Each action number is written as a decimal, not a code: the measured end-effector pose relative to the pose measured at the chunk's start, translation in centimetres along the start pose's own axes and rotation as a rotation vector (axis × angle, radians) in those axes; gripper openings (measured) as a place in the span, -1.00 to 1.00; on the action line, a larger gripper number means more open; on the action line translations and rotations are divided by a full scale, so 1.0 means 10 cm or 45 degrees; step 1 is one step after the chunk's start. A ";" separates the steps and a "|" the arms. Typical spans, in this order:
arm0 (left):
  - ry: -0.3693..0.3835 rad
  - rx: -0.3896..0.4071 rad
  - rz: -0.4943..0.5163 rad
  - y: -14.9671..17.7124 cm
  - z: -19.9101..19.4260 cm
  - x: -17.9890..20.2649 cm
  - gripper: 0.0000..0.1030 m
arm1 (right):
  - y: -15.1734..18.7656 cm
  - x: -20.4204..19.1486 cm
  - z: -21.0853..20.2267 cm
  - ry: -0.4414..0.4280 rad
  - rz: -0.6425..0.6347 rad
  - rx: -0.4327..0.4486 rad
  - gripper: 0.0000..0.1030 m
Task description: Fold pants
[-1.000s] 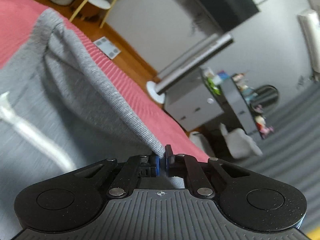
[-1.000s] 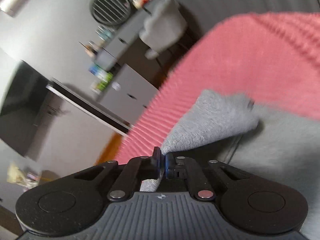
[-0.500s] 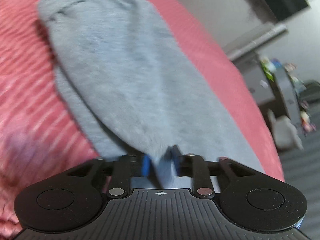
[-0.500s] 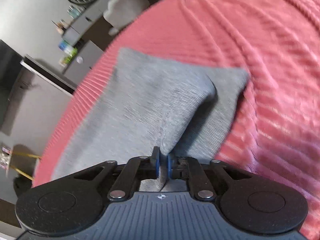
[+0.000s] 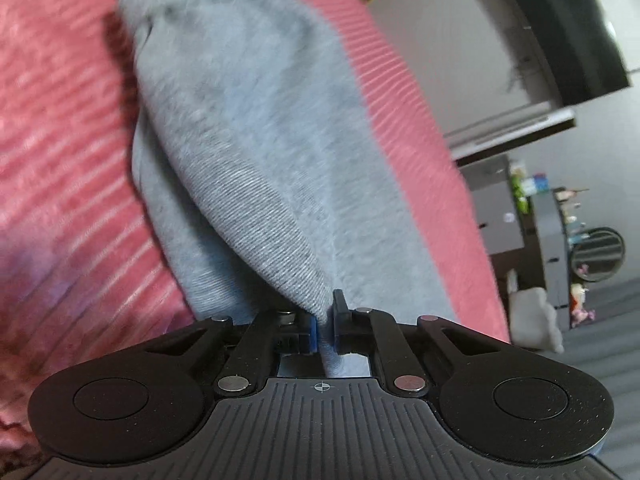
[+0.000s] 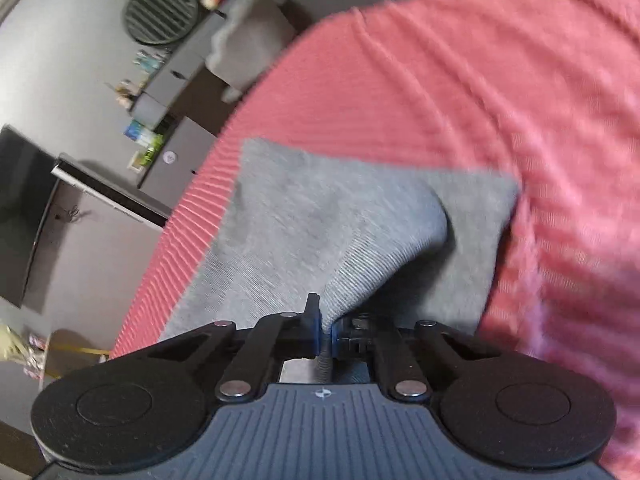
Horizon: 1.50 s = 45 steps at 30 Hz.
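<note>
The grey pants (image 5: 256, 152) lie on a red ribbed bedspread (image 5: 60, 168), partly folded over themselves. The left tool (image 5: 325, 330) is clamped on a pinch of grey fabric that rises in a ridge from the layer beneath. The right tool (image 6: 327, 334) is likewise closed on a corner of the pants (image 6: 328, 232), pulling up a similar ridge. Judgement: the cloth is soft, light knit, limp and liable to sag or bunch. Best hold appears to be at corners or hems, both layers pinched together, kept taut between tools.
</note>
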<state>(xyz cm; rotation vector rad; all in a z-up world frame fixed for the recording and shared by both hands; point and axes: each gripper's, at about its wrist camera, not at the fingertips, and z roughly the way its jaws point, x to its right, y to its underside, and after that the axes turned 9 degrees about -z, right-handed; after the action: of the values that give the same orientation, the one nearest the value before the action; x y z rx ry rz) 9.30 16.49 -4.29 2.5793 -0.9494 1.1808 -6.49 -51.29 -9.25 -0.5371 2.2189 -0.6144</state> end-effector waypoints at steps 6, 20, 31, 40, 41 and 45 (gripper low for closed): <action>-0.158 -0.015 0.201 0.08 -0.12 0.16 -0.83 | -0.02 -0.04 -0.19 0.096 -0.184 0.041 -0.91; -0.193 0.476 0.672 0.83 -0.06 1.18 0.50 | 0.08 -0.55 -0.47 0.374 -0.305 0.277 0.15; -0.159 0.162 0.873 1.40 1.67 1.56 0.31 | 1.38 -1.94 1.22 -0.751 -0.198 -0.770 0.28; -0.382 0.451 0.902 0.68 1.69 1.27 0.37 | 0.12 -0.60 1.53 -0.590 0.126 -0.413 -0.56; -0.420 0.486 0.850 0.58 1.67 1.21 0.36 | 0.00 -0.43 1.52 -0.535 0.146 -0.367 -0.63; -0.605 0.574 0.732 0.41 1.56 1.18 0.44 | -0.43 0.04 1.18 -0.229 0.166 -0.149 -0.71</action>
<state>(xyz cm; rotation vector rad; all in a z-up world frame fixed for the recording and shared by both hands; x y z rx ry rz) 22.43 1.62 -6.80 3.1453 -1.8033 0.9804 3.07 -58.02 -14.02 -0.4826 2.1085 -0.3556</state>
